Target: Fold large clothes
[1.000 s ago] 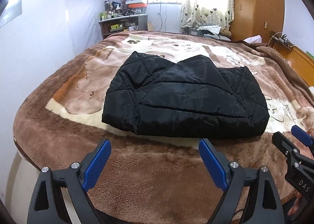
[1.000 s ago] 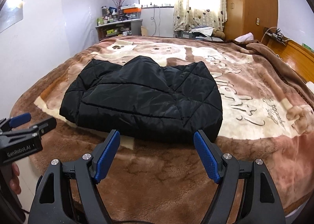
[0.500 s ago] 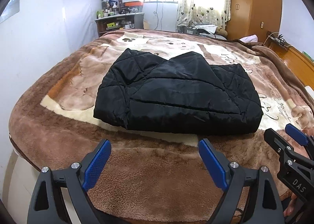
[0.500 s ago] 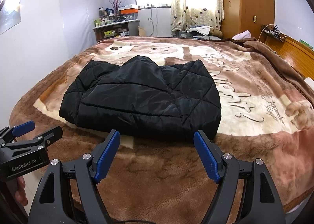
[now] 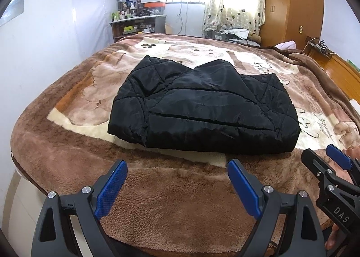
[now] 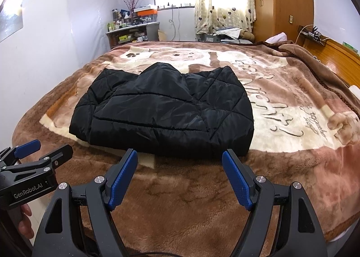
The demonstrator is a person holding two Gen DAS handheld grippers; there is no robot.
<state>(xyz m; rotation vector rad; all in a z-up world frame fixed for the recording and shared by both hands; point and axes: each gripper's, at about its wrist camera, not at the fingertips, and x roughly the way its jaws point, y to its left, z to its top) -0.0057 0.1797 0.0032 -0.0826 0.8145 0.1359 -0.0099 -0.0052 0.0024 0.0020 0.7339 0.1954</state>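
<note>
A black quilted jacket (image 5: 202, 108) lies folded into a thick rectangle on the bed, also seen in the right wrist view as the jacket (image 6: 164, 112). My left gripper (image 5: 177, 167) hovers open over the blanket just short of the jacket's near edge, nothing between its blue pads. My right gripper (image 6: 180, 155) is open too, its fingertips close to the jacket's near hem without touching it. Each gripper shows in the other's view: the right one (image 5: 326, 160) at the far right, the left one (image 6: 42, 148) at the far left.
A brown and cream plush blanket (image 5: 180, 200) covers the whole bed. A cluttered shelf (image 5: 137, 25) stands by the far wall under a window. A wooden wardrobe (image 5: 292, 2) and a wooden headboard (image 6: 337, 54) are on the right. A hand (image 6: 24, 223) holds the left gripper.
The left wrist view has shifted slightly, so the jacket sits a little more to the left and lower in it. Both grippers stay open and the jacket has not moved.
</note>
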